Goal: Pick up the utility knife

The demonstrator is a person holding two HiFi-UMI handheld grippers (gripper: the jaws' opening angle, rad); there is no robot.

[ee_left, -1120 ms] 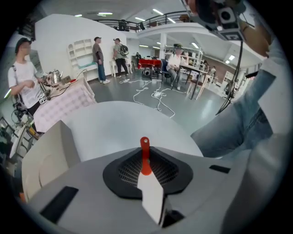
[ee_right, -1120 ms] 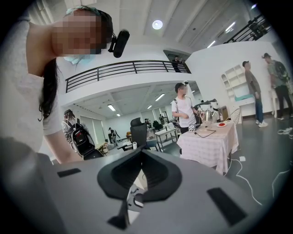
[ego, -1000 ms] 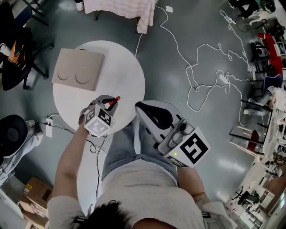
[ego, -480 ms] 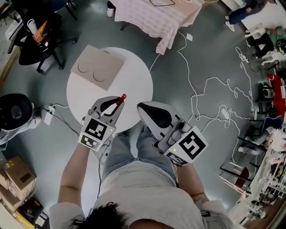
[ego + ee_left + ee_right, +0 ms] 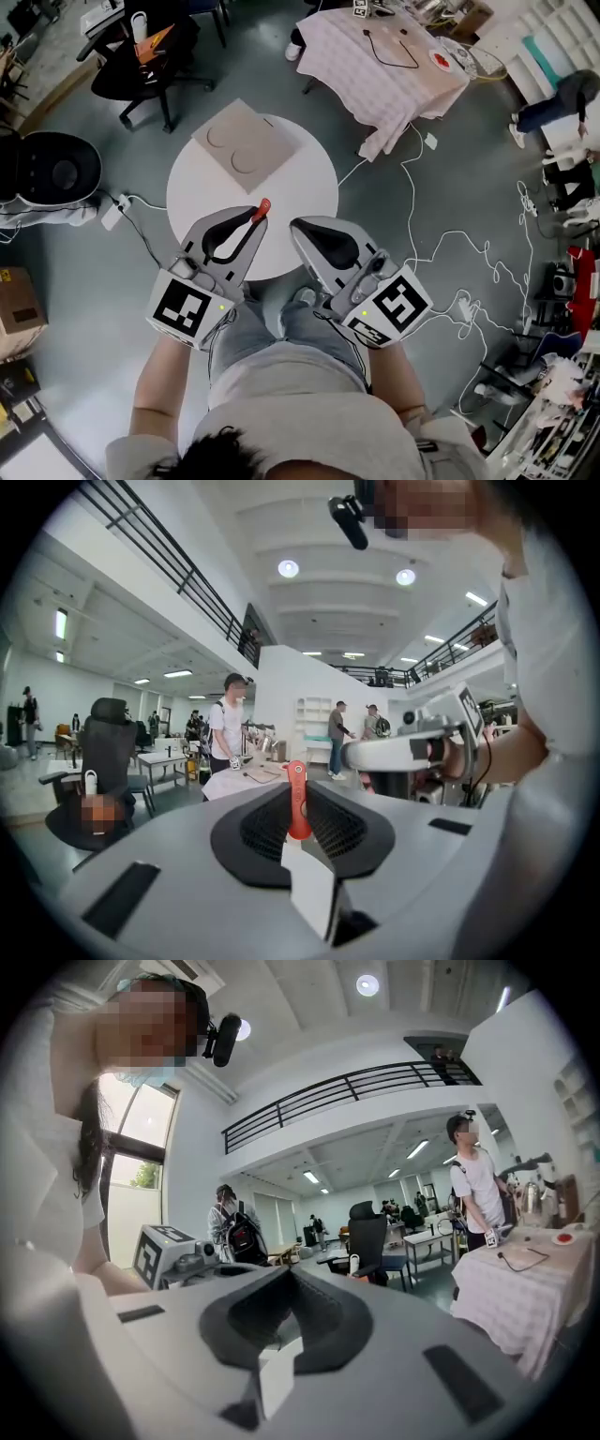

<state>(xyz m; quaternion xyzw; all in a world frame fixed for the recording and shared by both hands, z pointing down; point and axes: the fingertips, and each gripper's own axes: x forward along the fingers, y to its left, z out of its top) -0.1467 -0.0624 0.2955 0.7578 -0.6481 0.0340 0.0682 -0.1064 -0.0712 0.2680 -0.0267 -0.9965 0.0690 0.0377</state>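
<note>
The utility knife (image 5: pixel 260 209) has a red handle and is pinched between the jaws of my left gripper (image 5: pixel 253 217), which is held up above the near edge of the round white table (image 5: pixel 314 187). In the left gripper view the red knife (image 5: pixel 297 800) sticks up from the shut left gripper (image 5: pixel 298 832) and points out into the room. Beside it, my right gripper (image 5: pixel 302 228) is shut with nothing in it. The right gripper view shows only the closed right gripper (image 5: pixel 281 1321) and the hall beyond.
A tan board (image 5: pixel 246 145) with two round marks lies on the table's far side. Beyond it stands a table with a pink cloth (image 5: pixel 384 61). Black chairs (image 5: pixel 141 56) are at the far left, white cables (image 5: pixel 469 253) trail over the floor at the right, and a cardboard box (image 5: pixel 17 300) sits left.
My left gripper has lifted off the table with the knife and tilted up to point outward. The head view has swung, so the table now sits further away and to the right.
</note>
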